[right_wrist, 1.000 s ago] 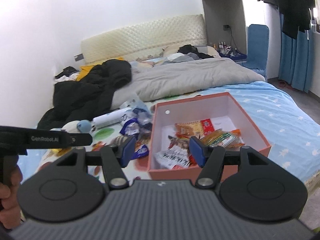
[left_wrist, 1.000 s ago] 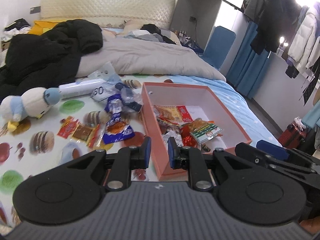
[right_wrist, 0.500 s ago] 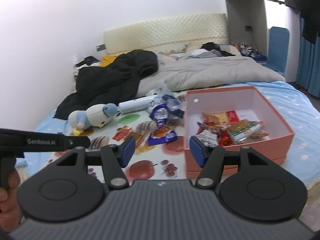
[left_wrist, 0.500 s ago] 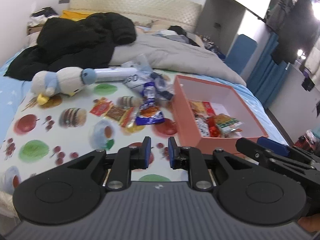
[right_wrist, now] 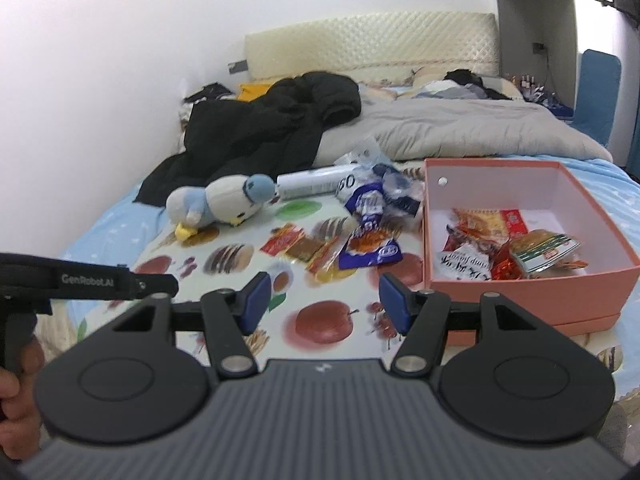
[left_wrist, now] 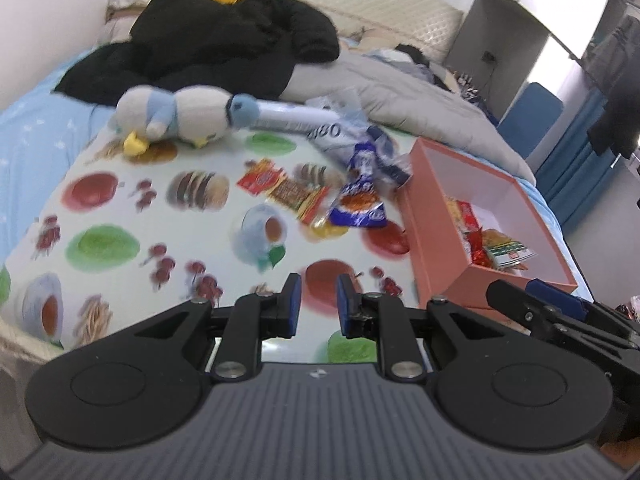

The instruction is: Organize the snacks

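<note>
"GenRobot.AI" is printed on the black left gripper (right_wrist: 92,280), seen left of the right gripper's fingers. "60" is read on a white wrapper (right_wrist: 348,181) farther ahead.

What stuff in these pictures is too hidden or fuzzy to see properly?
- Snacks at the bottom of the pink box: right wrist view, covered by packets on top.
- Red packet label: left wrist view, blurred.
- Person's hand: right wrist view, cut off by the picture's edge.
</note>
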`<action>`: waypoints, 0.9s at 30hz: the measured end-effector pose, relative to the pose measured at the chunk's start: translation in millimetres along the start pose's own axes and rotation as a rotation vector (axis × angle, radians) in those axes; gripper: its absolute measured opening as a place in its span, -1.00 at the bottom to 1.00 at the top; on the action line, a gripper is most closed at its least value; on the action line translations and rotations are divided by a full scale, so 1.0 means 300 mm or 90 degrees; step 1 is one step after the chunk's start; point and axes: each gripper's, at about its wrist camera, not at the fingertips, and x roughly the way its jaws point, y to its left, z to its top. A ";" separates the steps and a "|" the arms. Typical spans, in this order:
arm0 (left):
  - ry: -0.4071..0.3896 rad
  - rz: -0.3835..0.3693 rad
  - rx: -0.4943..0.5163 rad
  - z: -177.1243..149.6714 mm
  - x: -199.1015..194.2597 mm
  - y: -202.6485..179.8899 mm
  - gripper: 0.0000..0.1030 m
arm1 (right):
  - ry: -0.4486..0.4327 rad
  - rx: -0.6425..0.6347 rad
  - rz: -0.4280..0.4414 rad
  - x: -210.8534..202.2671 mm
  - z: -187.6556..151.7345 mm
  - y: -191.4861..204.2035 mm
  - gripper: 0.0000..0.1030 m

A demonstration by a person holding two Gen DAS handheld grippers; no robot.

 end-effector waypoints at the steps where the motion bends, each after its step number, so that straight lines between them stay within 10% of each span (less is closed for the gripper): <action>1: 0.008 0.001 -0.007 -0.004 0.018 0.015 -0.57 | 0.004 0.000 -0.001 0.011 -0.005 0.002 0.21; 13: 0.038 -0.002 -0.019 0.042 0.280 0.113 -0.08 | 0.046 0.002 -0.019 0.212 0.001 -0.039 0.20; 27: 0.056 -0.004 -0.071 0.121 0.699 0.265 -0.06 | 0.073 -0.012 -0.004 0.579 0.052 -0.046 0.18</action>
